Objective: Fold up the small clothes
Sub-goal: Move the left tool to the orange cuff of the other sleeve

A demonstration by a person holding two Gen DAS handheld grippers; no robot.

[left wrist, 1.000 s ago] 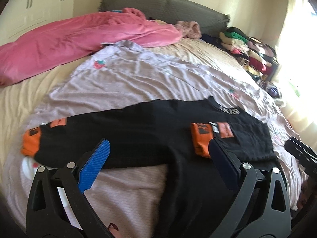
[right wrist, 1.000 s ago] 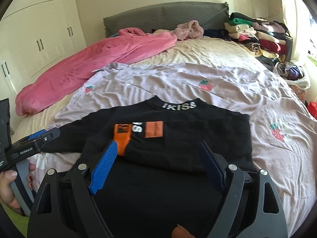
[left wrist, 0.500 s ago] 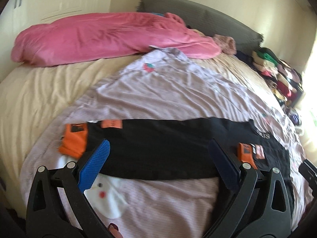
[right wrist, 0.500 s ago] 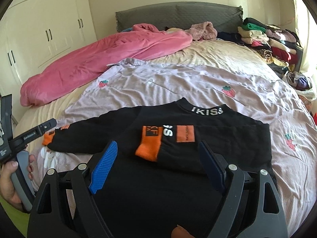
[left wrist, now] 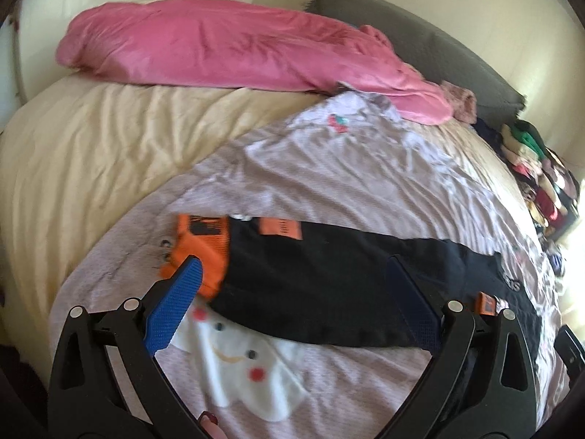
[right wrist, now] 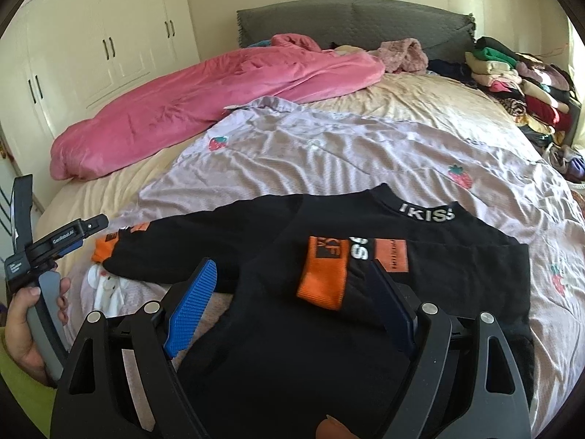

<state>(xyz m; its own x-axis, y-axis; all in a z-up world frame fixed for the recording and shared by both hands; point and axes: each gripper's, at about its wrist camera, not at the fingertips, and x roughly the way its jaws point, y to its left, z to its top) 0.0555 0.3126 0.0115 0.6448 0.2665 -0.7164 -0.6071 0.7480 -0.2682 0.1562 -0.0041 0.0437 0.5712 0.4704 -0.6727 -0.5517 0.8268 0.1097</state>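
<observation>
While spread flat, black top (right wrist: 329, 248)

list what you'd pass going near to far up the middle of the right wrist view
right hand-held gripper → black sweater → lilac strawberry blanket → cream bed sheet → dusty pink fluffy garment → grey headboard

Left wrist view is smeared with motion blur. The black sweater (left wrist: 321, 281) runs behind the left hand-held gripper (left wrist: 292, 285), its lower body cut off at the frame bottom. Beyond it, the stacked clothes (right wrist: 519, 84) are too small to sort.
</observation>
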